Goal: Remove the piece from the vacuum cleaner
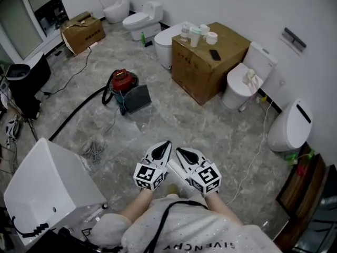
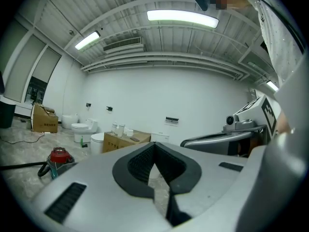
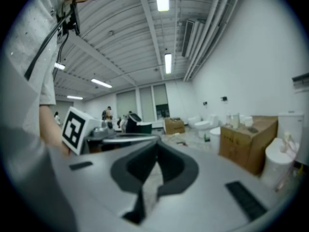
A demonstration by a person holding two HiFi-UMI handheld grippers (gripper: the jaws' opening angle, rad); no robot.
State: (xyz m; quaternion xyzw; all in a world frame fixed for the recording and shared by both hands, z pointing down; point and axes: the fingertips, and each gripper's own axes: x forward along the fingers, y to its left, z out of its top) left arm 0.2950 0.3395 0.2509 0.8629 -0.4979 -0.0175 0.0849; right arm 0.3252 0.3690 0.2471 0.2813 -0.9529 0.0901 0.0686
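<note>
Glossy ceramic toilets [image 1: 141, 19], matt cardboard box [image 1: 208, 62], polished marble-look floor [image 1: 174, 125]

We are seeing bright, even light coming from ceiling strip lamps [image 2: 182, 16]; both gripper views are bending strongly at dark edges, and the right one is blurring.

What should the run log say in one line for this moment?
task: not started | left claw: shut, empty | right claw: shut, empty | vacuum cleaner: ahead, apart from both claws, untouched
</note>
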